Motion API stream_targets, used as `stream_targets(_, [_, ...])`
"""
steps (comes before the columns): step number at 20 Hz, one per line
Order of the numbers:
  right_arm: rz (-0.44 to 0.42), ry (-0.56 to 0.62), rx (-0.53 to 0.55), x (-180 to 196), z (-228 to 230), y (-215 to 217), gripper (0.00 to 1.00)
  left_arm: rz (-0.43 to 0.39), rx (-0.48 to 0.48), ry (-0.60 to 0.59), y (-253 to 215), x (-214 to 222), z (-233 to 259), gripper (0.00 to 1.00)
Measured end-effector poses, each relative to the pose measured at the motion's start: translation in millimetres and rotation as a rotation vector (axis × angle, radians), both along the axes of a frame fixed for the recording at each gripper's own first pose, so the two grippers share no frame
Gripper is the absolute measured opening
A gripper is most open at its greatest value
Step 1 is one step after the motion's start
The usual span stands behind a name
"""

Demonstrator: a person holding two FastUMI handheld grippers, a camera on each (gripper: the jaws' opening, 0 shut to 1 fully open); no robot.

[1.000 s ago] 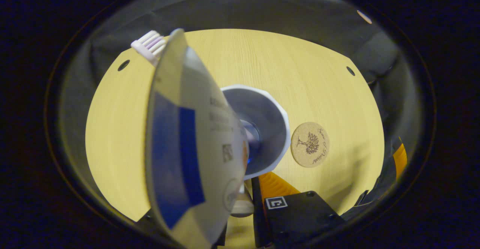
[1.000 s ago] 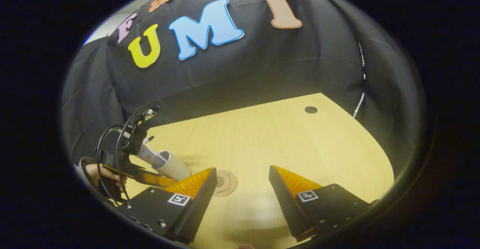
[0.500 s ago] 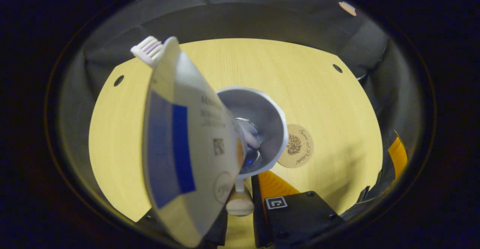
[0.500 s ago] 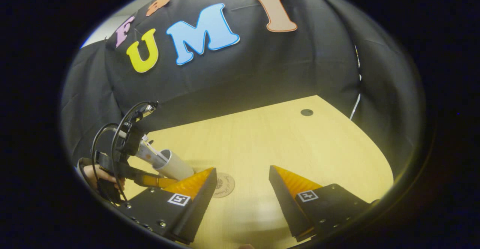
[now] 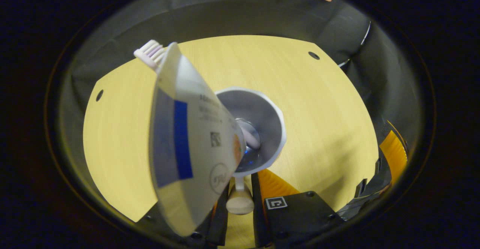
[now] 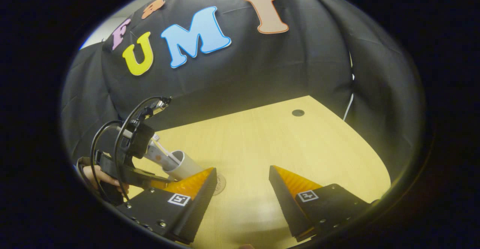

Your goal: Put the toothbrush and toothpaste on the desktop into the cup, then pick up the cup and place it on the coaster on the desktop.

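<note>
My left gripper [image 5: 242, 189] is shut on the handle of the white cup [image 5: 266, 117], and I look down into the cup's mouth. A white and blue toothpaste tube [image 5: 191, 140] and a toothbrush with a white bristle head [image 5: 150, 52] stand in the cup and lean toward the camera. In the right gripper view the cup [image 6: 185, 164] is tilted in the left gripper [image 6: 150, 177], right above the round cork coaster [image 6: 219, 183], of which just an edge peeks out. My right gripper [image 6: 242, 169] hangs open over the table with nothing between its fingers.
The light wooden table [image 5: 120, 129] has small dark holes near its corners [image 5: 314, 55] [image 6: 298, 113]. Black cloth walls close it in at the back and sides. An orange finger of the right gripper [image 5: 393, 155] shows at the table's right edge. A hand [image 6: 93, 176] holds the left gripper.
The left gripper carried the cup to the right until it covers the coaster, which showed beside the cup before. The right gripper stayed open and hardly moved.
</note>
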State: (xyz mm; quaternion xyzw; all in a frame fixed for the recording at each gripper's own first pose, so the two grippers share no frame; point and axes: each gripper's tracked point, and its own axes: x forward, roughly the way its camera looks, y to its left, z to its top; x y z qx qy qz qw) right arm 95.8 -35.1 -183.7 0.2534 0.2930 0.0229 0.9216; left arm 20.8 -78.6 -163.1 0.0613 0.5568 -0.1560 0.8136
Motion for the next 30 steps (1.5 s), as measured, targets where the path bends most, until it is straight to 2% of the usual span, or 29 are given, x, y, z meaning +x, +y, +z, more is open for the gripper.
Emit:
stream_targets(4, [-0.023, 0.013, 0.010, -3, -7, -14, 0.88, -0.024, 0.032, -0.009, 5, -1, 13, 0.36])
stream_targets(10, [-0.054, 0.031, 0.037, -5, -16, -30, 0.88, -0.042, 0.079, -0.016, 10, 2, 7, 0.34])
stream_targets(19, [-0.046, 0.025, 0.029, -5, -17, -34, 0.88, -0.051, 0.091, -0.003, 6, 4, 3, 0.34])
stream_targets(24, [-0.036, 0.022, 0.030, -7, -14, -33, 0.88, -0.062, 0.058, 0.005, 2, 1, 4, 0.36])
stream_targets(26, [-0.031, 0.018, 0.026, -9, -12, -32, 0.88, -0.066, 0.044, 0.002, 0, 0, 4, 0.33])
stream_targets(27, [-0.028, 0.015, 0.024, -9, -10, -32, 0.88, -0.064, 0.037, -0.002, -2, 0, 5, 0.36])
stream_targets(30, [-0.014, 0.002, 0.016, -12, -4, -31, 0.88, -0.048, -0.001, -0.003, -7, -5, 7, 0.64])
